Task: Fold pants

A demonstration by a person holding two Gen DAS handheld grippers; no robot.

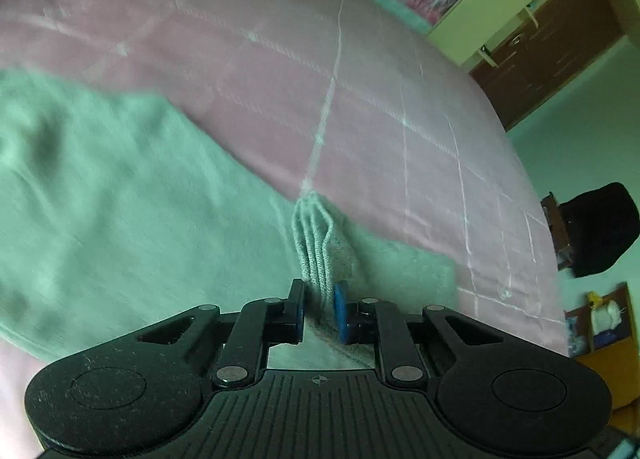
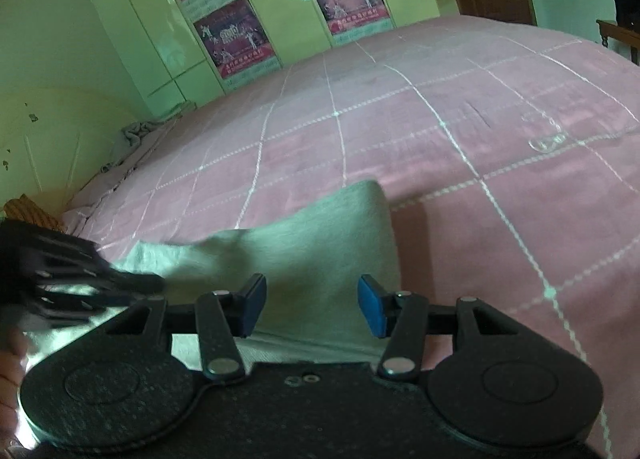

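Your left gripper (image 1: 320,309) is clenched on a bunched, layered edge of the pale green pants (image 1: 120,219), which spread away to its left across the pink checked bed (image 1: 400,99). Your right gripper (image 2: 312,305) hangs released, its blue pads (image 2: 370,305) apart above the folded pants beneath and ahead.

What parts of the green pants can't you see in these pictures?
- Left wrist view: the pants are motion-blurred and run off the left edge; the left gripper covers their near part.
- Right wrist view: the open right gripper hides the near part of the pants; the blurred left gripper covers their left end.
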